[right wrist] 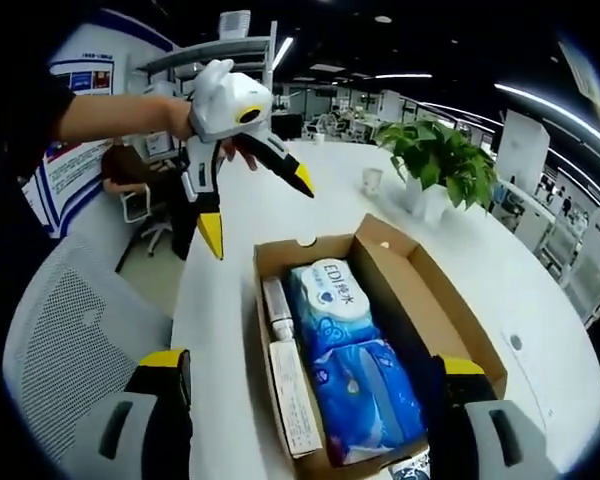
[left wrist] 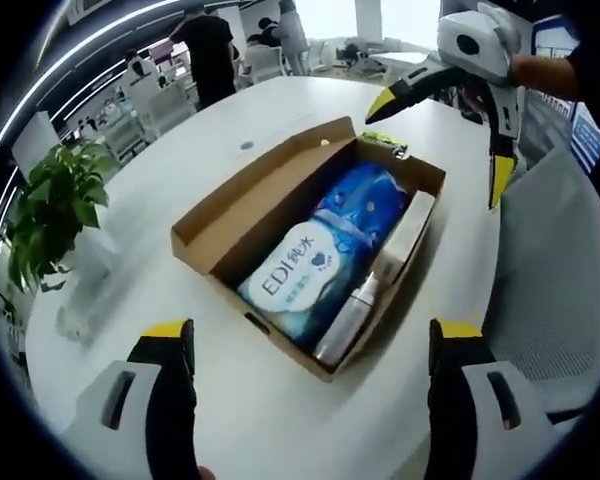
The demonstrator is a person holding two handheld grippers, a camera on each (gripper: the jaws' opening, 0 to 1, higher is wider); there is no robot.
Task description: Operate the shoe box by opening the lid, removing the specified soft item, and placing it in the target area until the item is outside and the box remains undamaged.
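Blue-and-white soft wipes pack (left wrist: 325, 255) lies inside the open brown cardboard shoe box (left wrist: 215, 215) on the white bench (left wrist: 280, 105), its long axis along the box's length. Both the left gripper (left wrist: 310, 345) and the right gripper (right wrist: 305, 375) hover apart from it with jaws spread, holding nothing; the pack's label end points toward the left gripper, which I judge slightly nearer.

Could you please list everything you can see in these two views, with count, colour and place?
Box: one, brown cardboard, open on the table.
Wipes pack: one, blue and white, inside the box.
Bottle: one, pale, inside, beside the pack.
Small carton: one, white, inside, beyond the bottle.
Table: one, white.
Plant: one, green, on the table.
Chair: one, grey mesh, beside the table.
Left gripper: yellow-tipped fingers, open.
Right gripper: same, open.
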